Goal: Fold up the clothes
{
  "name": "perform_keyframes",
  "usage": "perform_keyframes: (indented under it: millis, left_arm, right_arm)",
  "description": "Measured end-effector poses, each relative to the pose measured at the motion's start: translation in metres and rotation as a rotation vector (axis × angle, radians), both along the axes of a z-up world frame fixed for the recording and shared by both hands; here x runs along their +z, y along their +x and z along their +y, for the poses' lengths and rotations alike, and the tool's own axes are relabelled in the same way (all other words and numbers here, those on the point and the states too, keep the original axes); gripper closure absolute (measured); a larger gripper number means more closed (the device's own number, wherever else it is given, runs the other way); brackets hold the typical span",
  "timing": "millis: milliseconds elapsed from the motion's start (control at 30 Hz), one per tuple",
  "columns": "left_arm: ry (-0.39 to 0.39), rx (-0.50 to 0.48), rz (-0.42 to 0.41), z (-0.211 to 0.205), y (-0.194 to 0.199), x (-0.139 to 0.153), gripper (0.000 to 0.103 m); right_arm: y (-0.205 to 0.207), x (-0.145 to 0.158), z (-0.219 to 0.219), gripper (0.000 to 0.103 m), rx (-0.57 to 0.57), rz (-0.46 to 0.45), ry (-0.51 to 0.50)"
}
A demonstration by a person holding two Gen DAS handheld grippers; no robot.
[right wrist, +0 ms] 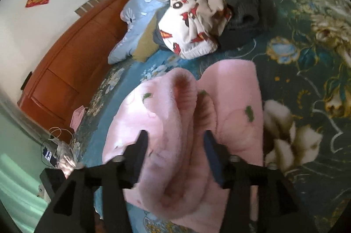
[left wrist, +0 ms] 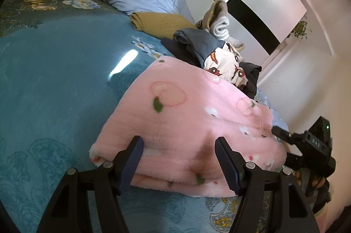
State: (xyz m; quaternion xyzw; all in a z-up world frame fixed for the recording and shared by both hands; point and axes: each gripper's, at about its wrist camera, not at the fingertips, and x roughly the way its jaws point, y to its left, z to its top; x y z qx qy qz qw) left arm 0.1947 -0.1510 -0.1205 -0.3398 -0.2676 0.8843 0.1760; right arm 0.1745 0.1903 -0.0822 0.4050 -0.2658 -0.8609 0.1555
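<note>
We keep L gripper [left wrist: 178, 146] & R gripper [right wrist: 174, 138] open, gripping nothing, astride pink fleece [left wrist: 197, 112], then press layers flat w/o dragging.

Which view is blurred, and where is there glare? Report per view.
Left wrist view: sharp, with a white glare streak on the blue bedspread left of the pink fleece garment; edges bend with fisheye distortion. Right wrist view: motion-blurred, worst on the garment's folds between the right gripper fingers; no strong glare.
</note>
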Motion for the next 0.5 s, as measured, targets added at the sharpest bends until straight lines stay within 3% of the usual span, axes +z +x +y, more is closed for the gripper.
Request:
perform_keyframes:
  millis: [133,300,500]
  left_arm:
    - [0.003,0.005,0.015,0.000,0.002,0.003,0.032]
    - [0.028,0.017,0.057,-0.006,0.007,0.008,0.032]
    - [0.025,0.017,0.037,-0.006,0.004,0.006,0.032]
  right_arm:
    - [0.009,-0.012,0.011,0.038,-0.017,-0.035,-0.043]
    - [0.000,-0.030,0.015,0.036,0.027,-0.077,-0.204]
    - [-0.023,-0.035,-0.002,0.033,0.052,-0.088,-0.257]
